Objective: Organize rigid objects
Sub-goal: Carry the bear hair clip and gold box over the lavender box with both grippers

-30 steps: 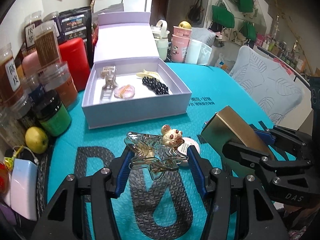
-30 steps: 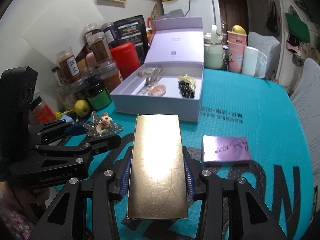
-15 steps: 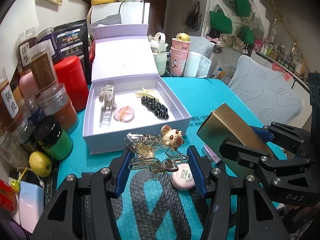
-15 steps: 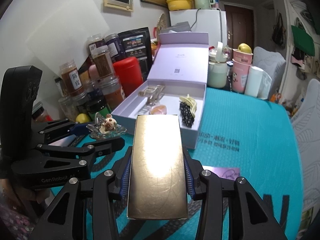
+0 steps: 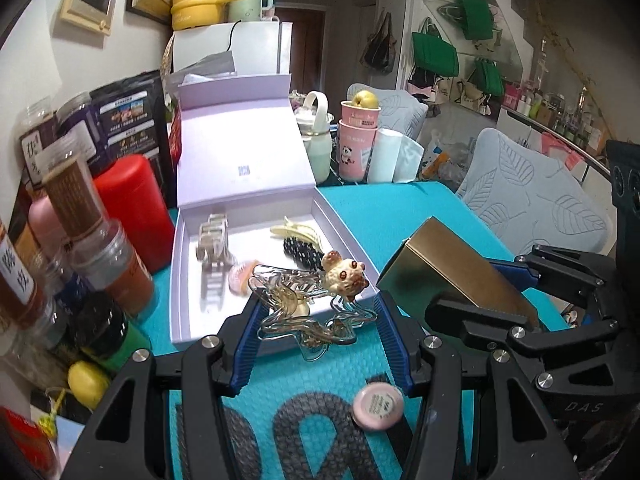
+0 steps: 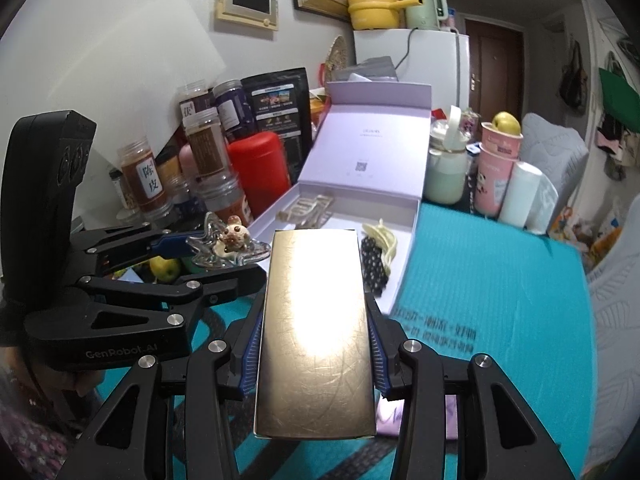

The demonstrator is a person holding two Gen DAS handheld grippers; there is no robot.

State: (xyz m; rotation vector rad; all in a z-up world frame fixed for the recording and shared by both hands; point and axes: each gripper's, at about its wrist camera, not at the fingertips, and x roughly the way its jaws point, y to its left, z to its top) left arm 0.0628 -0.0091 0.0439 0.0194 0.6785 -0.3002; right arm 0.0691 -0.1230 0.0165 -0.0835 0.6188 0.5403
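My left tongs point(image 5: 318, 322) are clamped on the clear star hair clip point(image 5: 308, 312) with the bear charm point(image 5: 344, 274), held above the near edge of the open lilac box point(image 5: 192, 320). My right tongs point(image 6: 314, 344) are clamped on the gold box point(image 6: 316, 332), flat face up, held over the teal bench point(image 6: 492, 288). In the left view the gold box point(image 5: 448, 276) sits at 3 o'clock from the clip, close but apart. Inside the lilac box: beige clip point(image 5: 214, 256) at 9 o'clock, pink piece point(image 5: 240, 276) near centre, black beaded clip point(image 5: 302, 254) and yellow clip point(image 5: 296, 232) at 2 o'clock. Pink round tin point(image 5: 378, 406) lies on the bench under my left tongs at 5 o'clock. Purple card point(image 6: 448, 420) is partly hidden beneath the right tongs. Red canister point(image 5: 132, 212) and jars point(image 5: 104, 256) stand at 9 o'clock of the box.
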